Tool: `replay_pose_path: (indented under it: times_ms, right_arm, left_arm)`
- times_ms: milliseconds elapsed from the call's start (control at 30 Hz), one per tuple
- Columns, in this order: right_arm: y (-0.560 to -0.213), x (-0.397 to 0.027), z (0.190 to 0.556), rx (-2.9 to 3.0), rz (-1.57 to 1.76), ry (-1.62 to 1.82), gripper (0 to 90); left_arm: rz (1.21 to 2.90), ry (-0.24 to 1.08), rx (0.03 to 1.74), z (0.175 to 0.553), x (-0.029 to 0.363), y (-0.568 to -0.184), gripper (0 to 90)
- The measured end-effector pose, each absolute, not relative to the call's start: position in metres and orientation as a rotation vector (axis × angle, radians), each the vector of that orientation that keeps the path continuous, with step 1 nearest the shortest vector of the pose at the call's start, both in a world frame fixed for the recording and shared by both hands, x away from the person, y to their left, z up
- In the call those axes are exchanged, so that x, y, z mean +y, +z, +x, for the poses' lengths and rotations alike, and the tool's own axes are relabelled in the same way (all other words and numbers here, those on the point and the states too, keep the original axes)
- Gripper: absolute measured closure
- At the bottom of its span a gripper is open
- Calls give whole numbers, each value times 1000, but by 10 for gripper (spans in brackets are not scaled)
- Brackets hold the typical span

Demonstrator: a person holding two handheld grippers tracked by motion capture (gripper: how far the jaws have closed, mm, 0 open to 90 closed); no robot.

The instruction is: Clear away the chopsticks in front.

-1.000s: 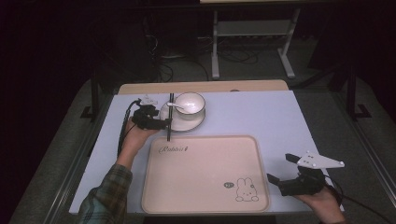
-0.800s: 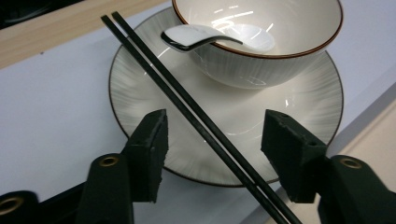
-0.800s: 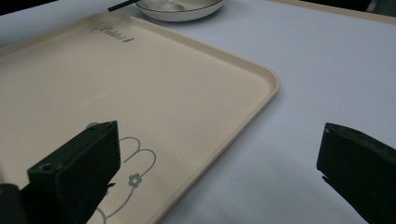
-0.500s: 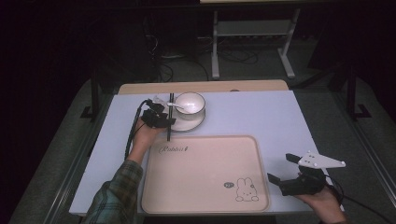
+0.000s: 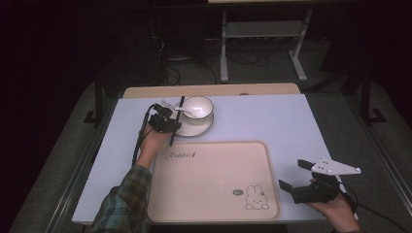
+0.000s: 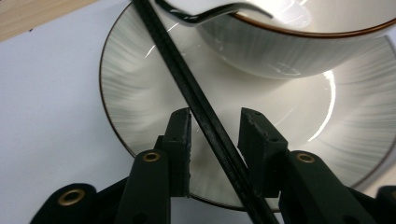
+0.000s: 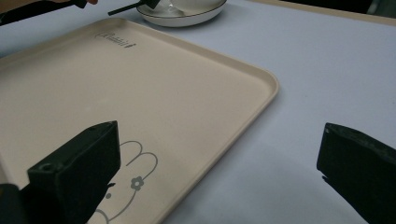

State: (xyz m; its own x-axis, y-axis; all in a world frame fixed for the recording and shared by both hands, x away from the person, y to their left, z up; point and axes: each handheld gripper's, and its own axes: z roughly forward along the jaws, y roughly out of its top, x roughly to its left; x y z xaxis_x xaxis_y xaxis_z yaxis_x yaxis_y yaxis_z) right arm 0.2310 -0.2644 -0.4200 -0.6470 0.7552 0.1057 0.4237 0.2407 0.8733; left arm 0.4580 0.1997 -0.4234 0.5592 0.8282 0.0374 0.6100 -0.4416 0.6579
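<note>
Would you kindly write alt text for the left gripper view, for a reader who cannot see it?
The left gripper has black chopsticks between its two black jaws, which have just been closing and are not clearly pressing on them yet. The chopsticks lie slantwise over a white saucer with a brown rim, which holds a white bowl; a spoon handle overhangs the bowl's edge.

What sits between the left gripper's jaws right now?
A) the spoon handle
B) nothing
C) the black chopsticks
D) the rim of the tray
C: in the left gripper view the black chopsticks run across the saucer between the left gripper jaws, which have just been closing.
</note>
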Motion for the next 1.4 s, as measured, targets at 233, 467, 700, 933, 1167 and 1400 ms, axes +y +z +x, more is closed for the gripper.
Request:
replay_pose_path:
  times_ms: [233,467,700,933,1167,1400]
  right_arm:
    - [-420,-265,231,2180,1088,1372,0]
    - [-420,-266,231,2177,1094,1372,0]
    - [-420,-267,231,2177,1095,1377,0]
    - [-420,-267,231,2177,1096,1389,0]
    - [-420,-266,231,2178,1097,1392,0]
    - [-420,-267,230,2175,1097,1395,0]
  left_arm:
    - [2218,492,1158,466,196,-424,671]
    - [2229,508,1168,473,194,-424,727]
    - [2225,509,1168,478,191,-426,771]
    - [2225,517,1180,483,194,-425,796]
    - [2212,508,1183,484,199,-425,789]
    - [2154,494,1178,469,217,-410,680]
